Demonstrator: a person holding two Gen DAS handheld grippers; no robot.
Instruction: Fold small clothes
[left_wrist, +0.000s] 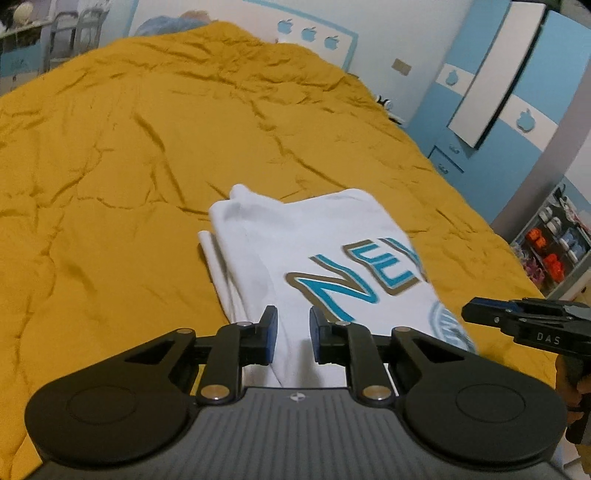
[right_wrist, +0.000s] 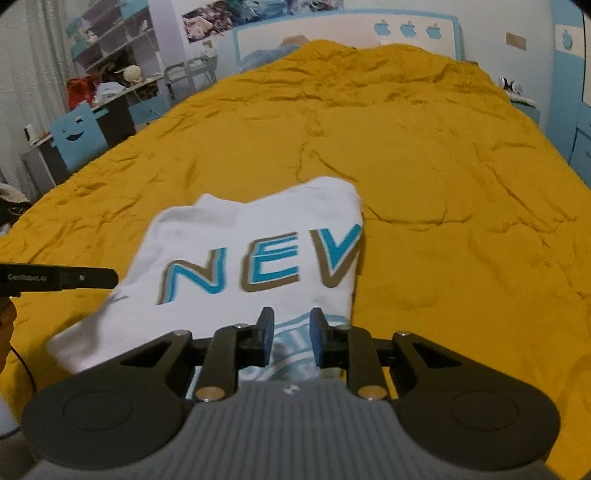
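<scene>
Two grippers: black, two-fingered, with blue pads, both angled down over the near end of the garment.
Left gripper: jaws stand only a narrow gap apart; white fabric fills that gap and the pads sit against it, pinching the near edge.
Right gripper: jaws equally narrow; the printed part of the cloth is bunched between the pads and gripped there.
Side by side: each tool shows at the edge of the other's view, just beside the garment.
Garment: small white cotton T-shirt, folded lengthwise into a narrow strip with extra layers showing along its left side in the left wrist view.
Print: large turquoise letters with brown outlines, reading "NEV" as far as visible, and part of a round pale-blue emblem below them.
Position: near end is held at the grippers; the far end lies on the bed; edges are blurred.
Surface: wrinkled mustard-yellow quilted bedspread covering a wide bed.
Far end: white headboard with blue apple shapes.
Left of bed: cluttered desk with a blue smiley-face chair and grey shelves above.
Right of bed: tall blue-and-white wardrobe.
</scene>
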